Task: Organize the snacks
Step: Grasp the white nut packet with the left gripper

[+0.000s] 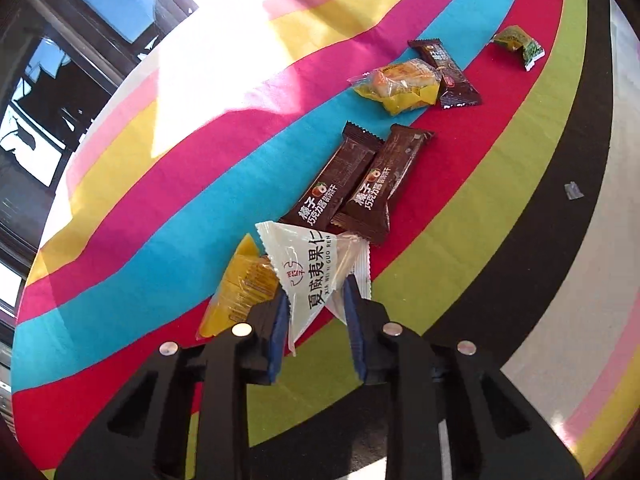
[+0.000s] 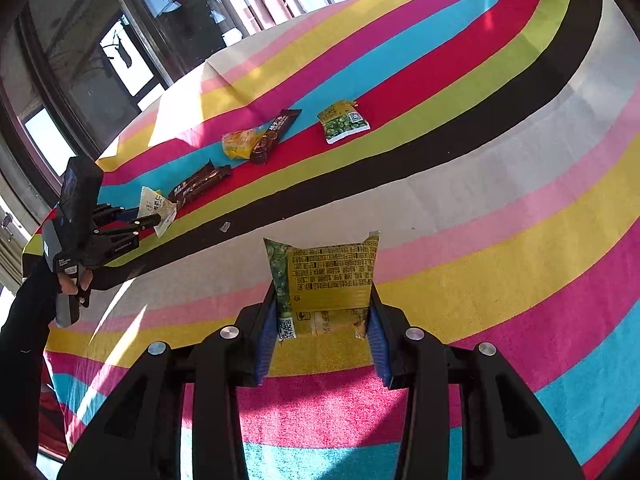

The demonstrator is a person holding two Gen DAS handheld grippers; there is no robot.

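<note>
Snacks lie along the striped cloth [image 1: 168, 216]. The left gripper [image 1: 316, 296] tilts steeply down, its blue pads pinching a white nut packet [image 1: 310, 268] just beside two brown bars [image 1: 360, 184] and a yellow packet [image 1: 244, 288]. The right gripper [image 2: 323, 320] – also angled down – clamps a green-and-yellow packet [image 2: 326, 276] above the pale stripes; a sleeved hand [image 2: 74, 280] carries the left tool
</note>
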